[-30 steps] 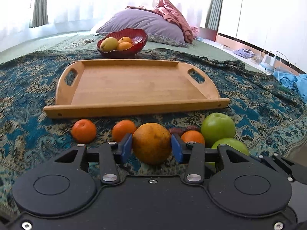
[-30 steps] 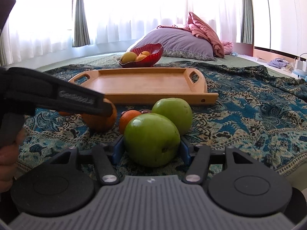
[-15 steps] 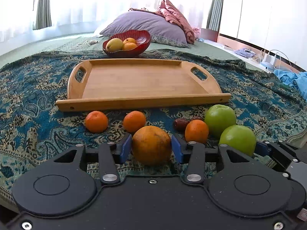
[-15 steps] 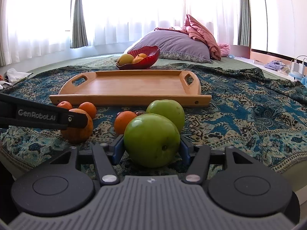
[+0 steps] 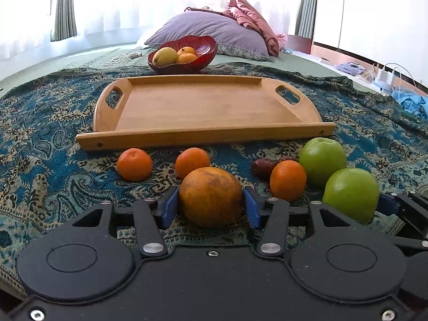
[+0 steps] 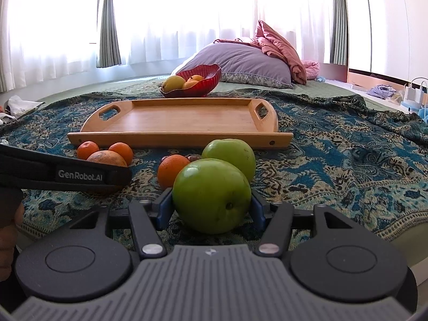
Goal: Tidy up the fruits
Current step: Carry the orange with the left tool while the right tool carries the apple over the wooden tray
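My left gripper [image 5: 210,207] is shut on a large brownish orange [image 5: 211,195] and holds it above the blue patterned cloth. My right gripper [image 6: 211,208] is shut on a green apple [image 6: 211,195], which also shows at the right of the left wrist view [image 5: 351,194]. A second green apple [image 5: 322,160], three small oranges [image 5: 134,164] [image 5: 192,161] [image 5: 287,179] and a brown date [image 5: 263,167] lie on the cloth before the empty wooden tray [image 5: 206,135].
A red bowl [image 5: 184,61] with yellow and orange fruit stands behind the tray. A purple pillow [image 5: 211,33] and a pink cloth lie further back. Chargers and clothes are on the floor at the right [image 5: 388,77]. The left gripper's body crosses the right wrist view [image 6: 64,175].
Both grippers have lifted and drawn back with their fruit. The loose fruit and tray now sit lower and farther off in both views.
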`<state>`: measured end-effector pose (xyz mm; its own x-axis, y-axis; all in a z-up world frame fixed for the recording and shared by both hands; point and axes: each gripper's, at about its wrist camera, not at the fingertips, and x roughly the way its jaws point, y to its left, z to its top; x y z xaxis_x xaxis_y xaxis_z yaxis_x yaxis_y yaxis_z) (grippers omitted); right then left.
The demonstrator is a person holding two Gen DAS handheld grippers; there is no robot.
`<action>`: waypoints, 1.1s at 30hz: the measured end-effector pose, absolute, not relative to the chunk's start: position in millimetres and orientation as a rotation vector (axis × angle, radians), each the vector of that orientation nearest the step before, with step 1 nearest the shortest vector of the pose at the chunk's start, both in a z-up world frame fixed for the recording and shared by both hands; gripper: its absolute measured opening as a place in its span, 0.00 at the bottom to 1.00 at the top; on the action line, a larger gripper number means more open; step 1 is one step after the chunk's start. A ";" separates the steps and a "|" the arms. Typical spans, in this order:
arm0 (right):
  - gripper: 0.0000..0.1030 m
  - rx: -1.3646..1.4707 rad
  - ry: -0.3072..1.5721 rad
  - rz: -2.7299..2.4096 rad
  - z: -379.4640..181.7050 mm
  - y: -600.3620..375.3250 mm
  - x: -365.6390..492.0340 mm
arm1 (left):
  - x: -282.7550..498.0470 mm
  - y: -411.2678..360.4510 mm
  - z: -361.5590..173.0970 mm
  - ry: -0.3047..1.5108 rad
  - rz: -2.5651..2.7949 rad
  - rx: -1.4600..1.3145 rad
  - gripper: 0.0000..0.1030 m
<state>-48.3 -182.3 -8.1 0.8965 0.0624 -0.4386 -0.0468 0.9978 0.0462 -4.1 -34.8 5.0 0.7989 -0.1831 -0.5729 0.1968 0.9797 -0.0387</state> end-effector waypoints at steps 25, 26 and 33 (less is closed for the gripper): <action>0.60 0.111 0.384 0.081 42.4 -203.0 -0.7 | 49.0 -9.5 67.1 0.515 -0.212 -0.060 0.47; 0.60 0.120 0.393 0.086 45.6 -205.5 6.6 | 56.4 -6.8 69.3 0.520 -0.213 -0.067 0.47; 0.60 0.175 0.444 0.103 73.0 -226.0 65.6 | 107.3 8.5 76.0 0.561 -0.189 -0.103 0.47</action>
